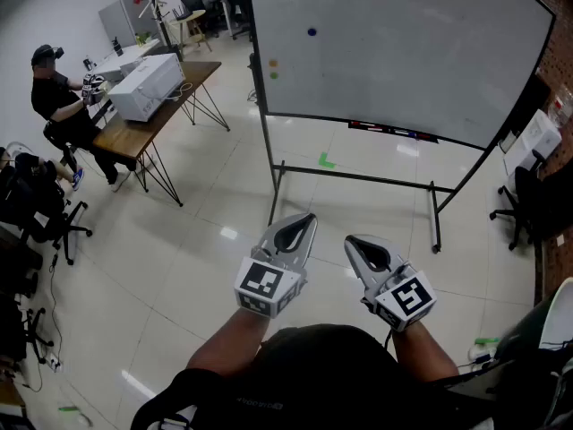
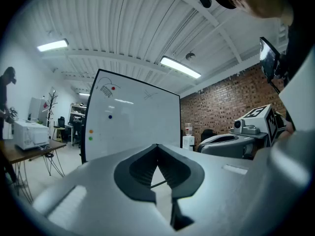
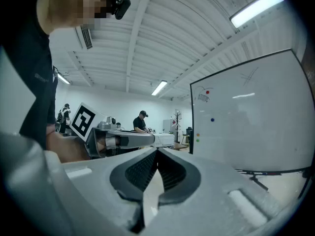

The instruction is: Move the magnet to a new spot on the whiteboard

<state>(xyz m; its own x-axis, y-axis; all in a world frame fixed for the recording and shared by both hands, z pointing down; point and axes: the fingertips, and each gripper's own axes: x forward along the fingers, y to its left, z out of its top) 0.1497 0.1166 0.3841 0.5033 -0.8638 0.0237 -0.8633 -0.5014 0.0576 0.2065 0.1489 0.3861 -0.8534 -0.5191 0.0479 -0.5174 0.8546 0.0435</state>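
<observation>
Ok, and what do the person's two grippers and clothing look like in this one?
Both the left gripper and right gripper have pale grey moulded shells, with dark ribbed pads lining the jaws. Each carries a white cube with black square markers: left cube and right cube. No cables show. The person wears a black top.
</observation>
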